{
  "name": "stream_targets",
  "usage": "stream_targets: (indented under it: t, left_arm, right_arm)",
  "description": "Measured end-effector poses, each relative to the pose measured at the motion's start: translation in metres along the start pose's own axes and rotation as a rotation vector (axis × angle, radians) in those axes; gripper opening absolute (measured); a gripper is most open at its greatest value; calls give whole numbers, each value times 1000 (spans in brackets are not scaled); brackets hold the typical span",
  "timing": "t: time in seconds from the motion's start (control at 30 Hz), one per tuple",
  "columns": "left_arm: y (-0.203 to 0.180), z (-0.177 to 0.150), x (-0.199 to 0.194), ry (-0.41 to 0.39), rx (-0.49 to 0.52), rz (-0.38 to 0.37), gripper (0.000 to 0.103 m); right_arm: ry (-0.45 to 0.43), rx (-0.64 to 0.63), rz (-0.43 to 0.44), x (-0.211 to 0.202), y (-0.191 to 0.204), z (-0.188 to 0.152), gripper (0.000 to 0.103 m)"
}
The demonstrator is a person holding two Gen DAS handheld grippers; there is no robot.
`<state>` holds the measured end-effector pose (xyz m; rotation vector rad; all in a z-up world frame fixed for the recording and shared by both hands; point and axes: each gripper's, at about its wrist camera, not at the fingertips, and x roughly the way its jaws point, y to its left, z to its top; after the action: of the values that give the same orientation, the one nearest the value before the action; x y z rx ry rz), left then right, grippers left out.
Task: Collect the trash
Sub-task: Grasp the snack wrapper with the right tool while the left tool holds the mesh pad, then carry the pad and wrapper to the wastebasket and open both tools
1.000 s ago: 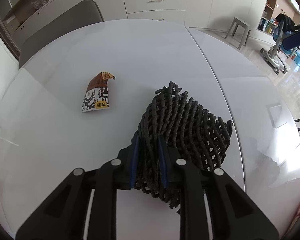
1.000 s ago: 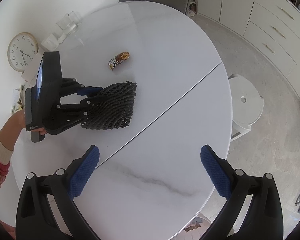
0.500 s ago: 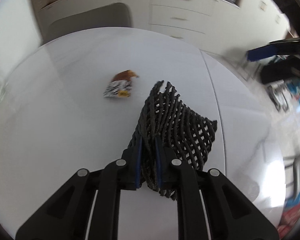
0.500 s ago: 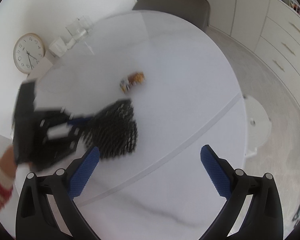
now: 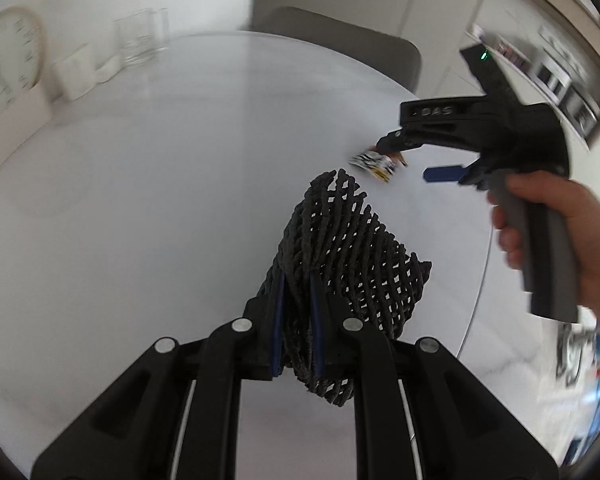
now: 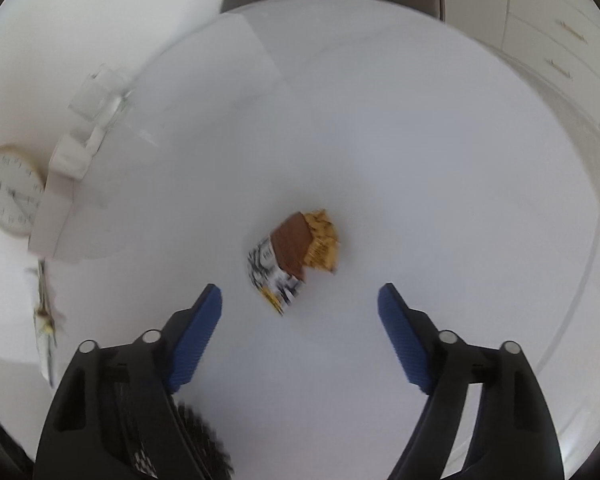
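Wrapper (image 6: 294, 258) just beyond spread right hand-held gripper (image 6: 300, 312)

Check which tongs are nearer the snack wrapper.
Right. The right tongs hover open just short of the snack wrapper; the left tongs sit farther back, clamped on the black mesh.

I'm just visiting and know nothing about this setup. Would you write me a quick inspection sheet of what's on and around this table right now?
Surface: round white table, glossy, with a seam line across it.
Job's things: snack wrapper lying flat; black foam net held up.
Clutter: glass cups and white boxes at the table's far edge.
Grippers: left gripper shut on the foam net; right gripper open, wrapper just ahead of its fingers.
Cables: nothing seen.
Surroundings: wall clock, grey chair, white cabinets.
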<state>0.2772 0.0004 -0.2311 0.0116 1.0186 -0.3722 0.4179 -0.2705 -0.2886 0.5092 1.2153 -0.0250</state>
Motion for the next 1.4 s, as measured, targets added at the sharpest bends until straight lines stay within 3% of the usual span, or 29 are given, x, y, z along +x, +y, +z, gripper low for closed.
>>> stream_targets:
  t: [0.03, 0.13, 0.2, 0.3, 0.4, 0.47, 0.63, 0.77, 0.9, 1.03, 1.17, 1.27, 1.4]
  left_arm:
    - [2, -2, -3, -2, -13, 0, 12]
    - [6, -6, -5, -10, -33, 3, 12]
    - [6, -7, -4, -8, -30, 9, 12]
    - [7, -1, 0, -12, -14, 29, 12]
    - [9, -7, -3, -12, -20, 34, 12]
    - [8, -9, -7, -14, -25, 29, 12]
    - [-4, -16, -20, -24, 26, 11, 12]
    - [-34, -25, -44, -21, 83, -74, 12]
    - [-82, -47, -75, 1, 182, -171, 12]
    - [-144, -86, -104, 73, 288, -310, 12]
    - [-211, -141, -121, 174, 406, -399, 12]
    - [-257, -189, -125, 254, 489, -423, 12]
    - [-311, -251, -122, 346, 578, -425, 12]
  right_arm:
    - [2, 1, -5, 4, 3, 3, 77]
    - [8, -27, -31, 14, 14, 8, 61]
    - [8, -69, -49, 18, 21, 11, 39]
    - [-12, -141, -66, 17, 30, 9, 30]
    - [-23, -185, -65, 12, 34, 7, 28]
    - [-32, -201, -47, 3, 33, 2, 17]
    - [-89, -252, -36, -41, 24, -25, 17]
    - [-132, -270, -15, -97, 2, -75, 17]
    - [-162, -274, -55, -175, -46, -159, 17]
    - [-168, -221, -116, -240, -111, -242, 17]
    - [-174, -155, -188, -296, -174, -329, 17]
    - [-168, -110, -249, -326, -217, -397, 17]
    - [-151, -42, -251, -339, -252, -457, 17]
